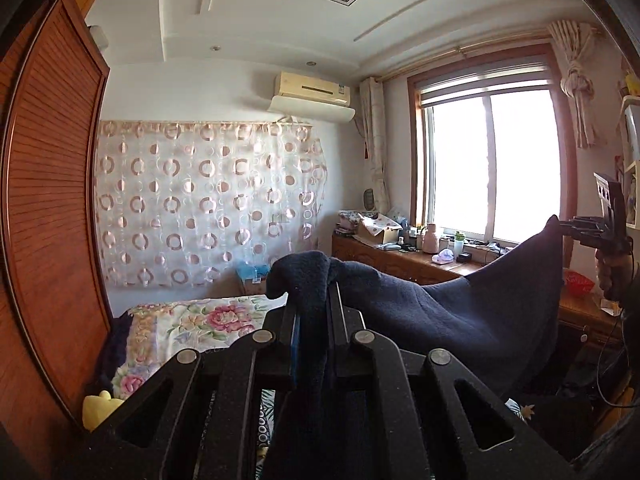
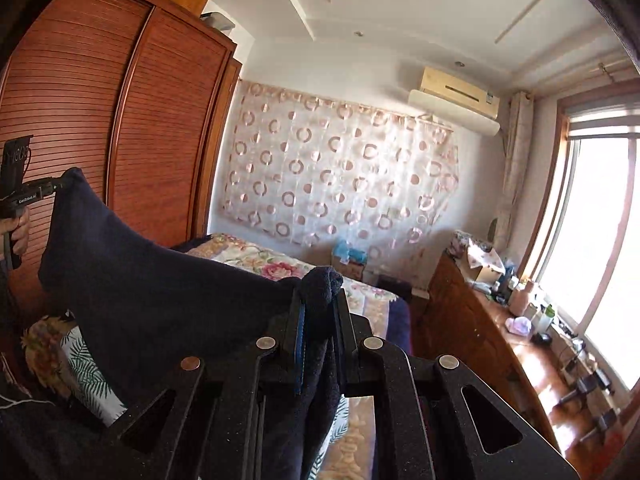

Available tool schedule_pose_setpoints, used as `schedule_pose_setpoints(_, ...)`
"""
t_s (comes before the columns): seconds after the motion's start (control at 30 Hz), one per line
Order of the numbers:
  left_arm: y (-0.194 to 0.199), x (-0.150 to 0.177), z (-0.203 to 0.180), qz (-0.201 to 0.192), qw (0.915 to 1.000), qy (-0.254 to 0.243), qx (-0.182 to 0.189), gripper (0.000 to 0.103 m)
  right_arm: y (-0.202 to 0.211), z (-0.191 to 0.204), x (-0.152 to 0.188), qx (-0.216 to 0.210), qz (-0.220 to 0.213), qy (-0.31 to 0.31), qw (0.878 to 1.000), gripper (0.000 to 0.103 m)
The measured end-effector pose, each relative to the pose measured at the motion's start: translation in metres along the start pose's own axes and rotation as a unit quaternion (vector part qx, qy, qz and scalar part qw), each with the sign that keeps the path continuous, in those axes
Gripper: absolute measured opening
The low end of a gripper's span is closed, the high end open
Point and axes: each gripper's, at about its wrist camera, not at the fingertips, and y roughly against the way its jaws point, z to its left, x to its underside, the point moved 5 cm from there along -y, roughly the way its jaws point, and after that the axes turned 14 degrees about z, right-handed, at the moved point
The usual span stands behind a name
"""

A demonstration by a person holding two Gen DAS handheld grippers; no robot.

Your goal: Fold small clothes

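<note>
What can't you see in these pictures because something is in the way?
- What kind of garment the dark blue fleece cloth is: its lower part hangs behind the left hand-held gripper in the left wrist view.
- The bed top: the cloth covers much of it in the right wrist view, behind the right hand-held gripper.
- Outside the window: glare washes it out.
- Small items on the wooden sideboard: too small.

My two wrist cams sit close behind their fingers, raised, facing across the room; both share the circle-patterned curtain (image 1: 208,200) and bed (image 2: 280,264).
</note>
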Motion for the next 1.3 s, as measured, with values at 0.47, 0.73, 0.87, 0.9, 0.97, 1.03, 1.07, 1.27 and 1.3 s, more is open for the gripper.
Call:
schedule_pose_setpoints(0.47,0.022,-0.020,-0.016,-0.017,0.9995,-0.024,-0.011,0.011,0.009,-0.010,0.000,0.010,-0.022,-0.001,1.000,0.012)
schedule_pose_setpoints(0.73,-0.052,-0.018,0.011,0.029,0.9985,-0.012,-0.046,0.011,-0.083,-0.011,-0.010,0.013,0.035,-0.004,0.999,0.012)
schedule_pose_setpoints(0.87,-0.125,-0.002,0.037,0.080,0.9938,-0.006,-0.077,0.015,-0.186,-0.010,-0.010,0.019,0.099,-0.011,0.995,0.012)
schedule_pose_setpoints(0.9,-0.155,0.004,0.050,0.100,0.9901,-0.011,-0.098,0.021,-0.217,-0.010,-0.009,0.029,0.114,-0.020,0.993,0.013)
schedule_pose_setpoints(0.97,-0.195,0.018,0.071,0.134,0.9836,-0.009,-0.120,0.036,-0.281,-0.008,-0.002,0.037,0.161,-0.044,0.985,0.026)
schedule_pose_setpoints(1.03,-0.229,0.041,0.097,0.180,0.9760,0.020,-0.121,0.042,-0.336,-0.009,0.012,0.060,0.205,-0.072,0.974,0.041)
schedule_pose_setpoints(1.07,-0.238,0.052,0.104,0.197,0.9725,0.030,-0.121,0.042,-0.358,-0.009,0.021,0.067,0.220,-0.087,0.969,0.041)
schedule_pose_setpoints(1.27,-0.230,0.104,0.104,0.236,0.9651,0.044,-0.105,0.065,-0.397,0.021,0.058,0.016,0.257,-0.087,0.962,0.042)
schedule_pose_setpoints(1.3,-0.225,0.110,0.102,0.235,0.9653,0.046,-0.103,0.078,-0.395,0.022,0.062,0.009,0.257,-0.081,0.963,0.041)
